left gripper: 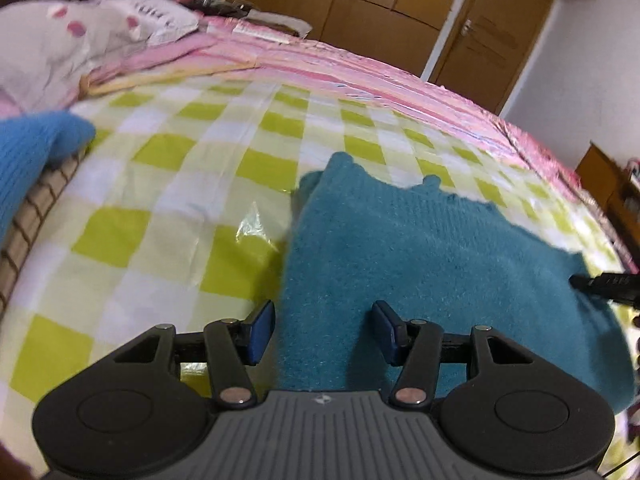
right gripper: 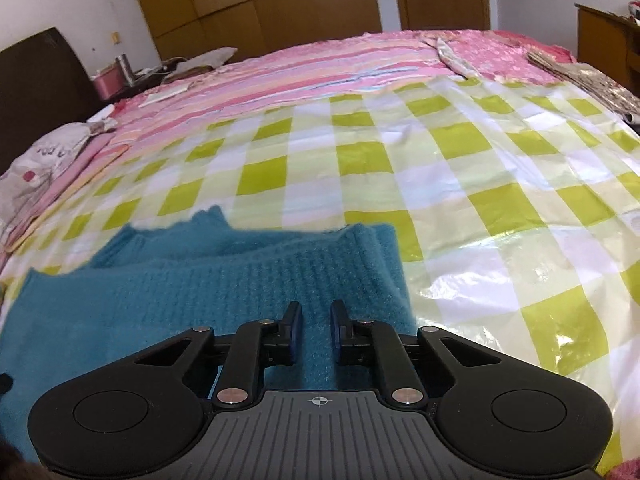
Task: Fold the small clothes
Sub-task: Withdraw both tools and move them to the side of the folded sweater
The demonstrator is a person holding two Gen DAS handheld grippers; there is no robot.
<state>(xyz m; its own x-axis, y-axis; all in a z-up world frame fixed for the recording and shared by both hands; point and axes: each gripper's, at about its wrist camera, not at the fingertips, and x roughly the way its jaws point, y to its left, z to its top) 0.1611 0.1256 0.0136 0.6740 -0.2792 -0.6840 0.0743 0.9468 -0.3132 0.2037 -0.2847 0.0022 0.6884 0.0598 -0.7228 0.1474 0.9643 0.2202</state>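
Teal knitted sweater on a bed, a tool at each of its sides.

A light-blue knit garment (left gripper: 28, 152) lies at the bed's left edge. The left tool (left gripper: 324, 330) hangs half open over the left border of the teal knitted sweater (left gripper: 420, 248), its blue pads (left gripper: 262, 332) apart and not pressing the knit. The sweater lies partly folded on the green-and-white checked plastic sheet (left gripper: 192, 184) near the bed's front edge. The right tool (right gripper: 316, 330) is nearly closed, its jaws pinching a ridge of the sweater's (right gripper: 224, 280) right part.
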